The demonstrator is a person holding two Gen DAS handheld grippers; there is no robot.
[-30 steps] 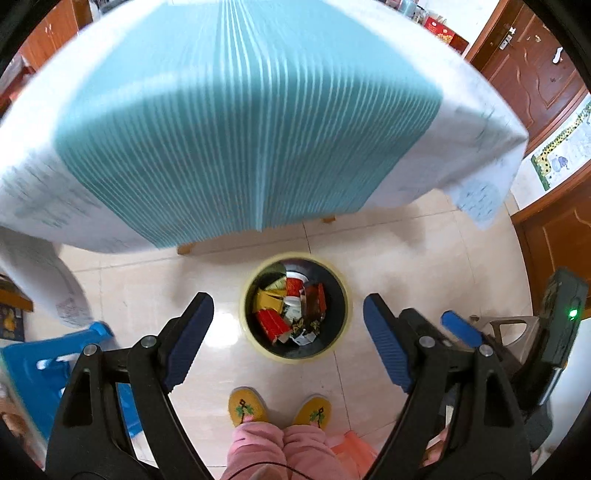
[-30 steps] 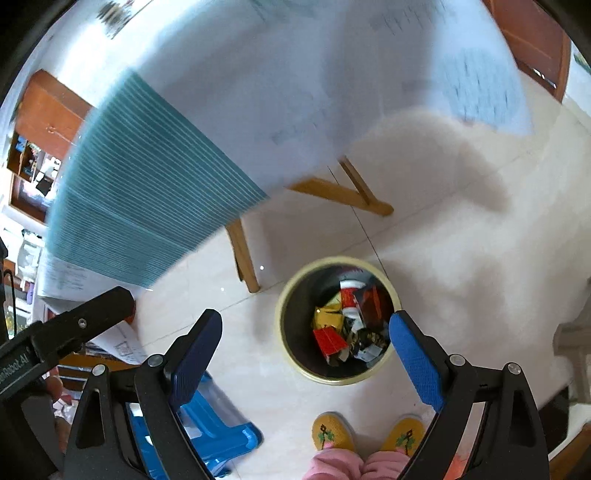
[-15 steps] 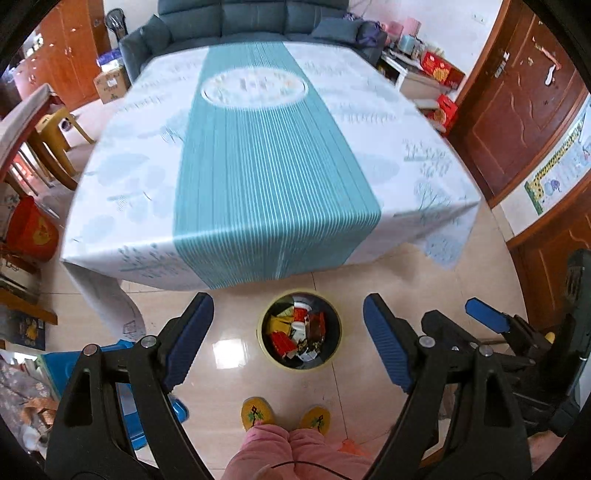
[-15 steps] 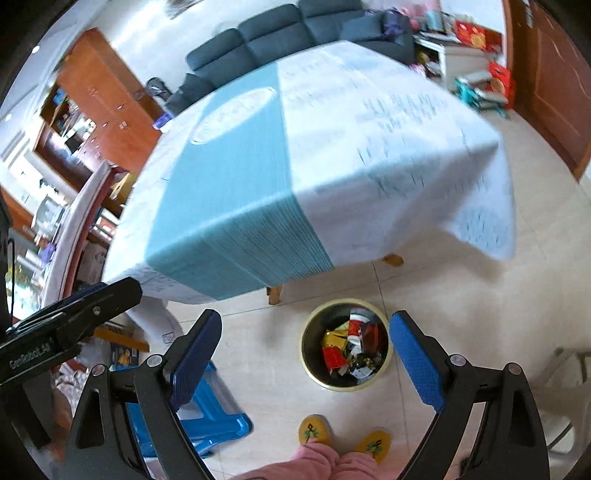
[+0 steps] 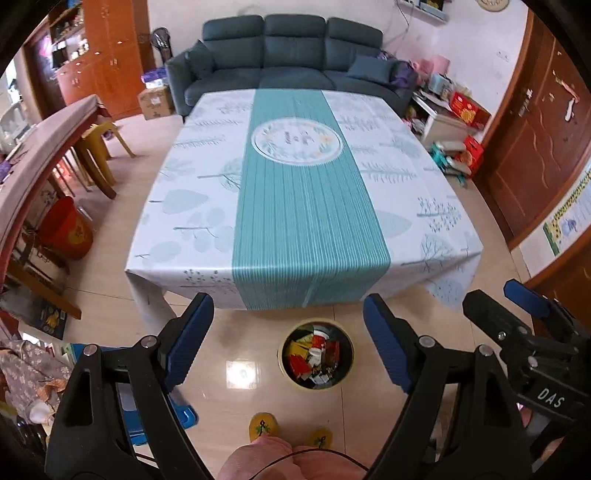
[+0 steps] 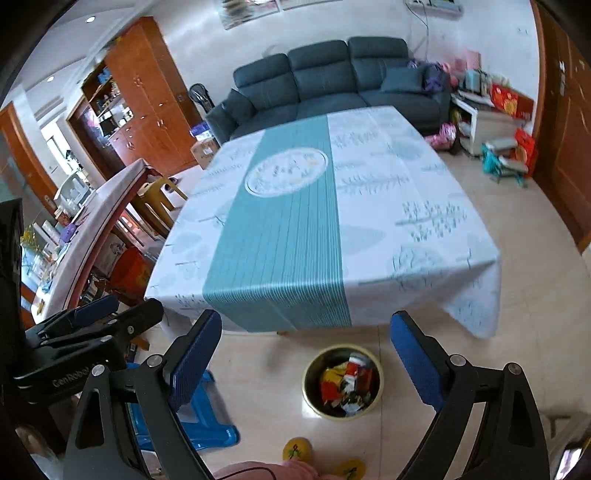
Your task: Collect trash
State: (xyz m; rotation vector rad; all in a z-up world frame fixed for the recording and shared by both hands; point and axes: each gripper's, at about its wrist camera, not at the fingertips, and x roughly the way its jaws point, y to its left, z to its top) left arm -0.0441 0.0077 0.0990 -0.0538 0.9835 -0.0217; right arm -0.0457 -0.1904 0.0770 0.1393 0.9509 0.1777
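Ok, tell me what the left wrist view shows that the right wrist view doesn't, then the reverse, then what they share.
Only the left wrist view shows the red bucket on the floor beside the side table and the animal poster on the wall. Only the right wrist view shows the framed pictures above the sofa. Both show the covered table, the trash bin holding wrappers, the dark sofa, yellow slippers, and the open left gripper and open right gripper.

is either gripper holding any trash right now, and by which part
Nothing is held. The left gripper and right gripper both stand open and empty; the trash sits in the bin on the floor.
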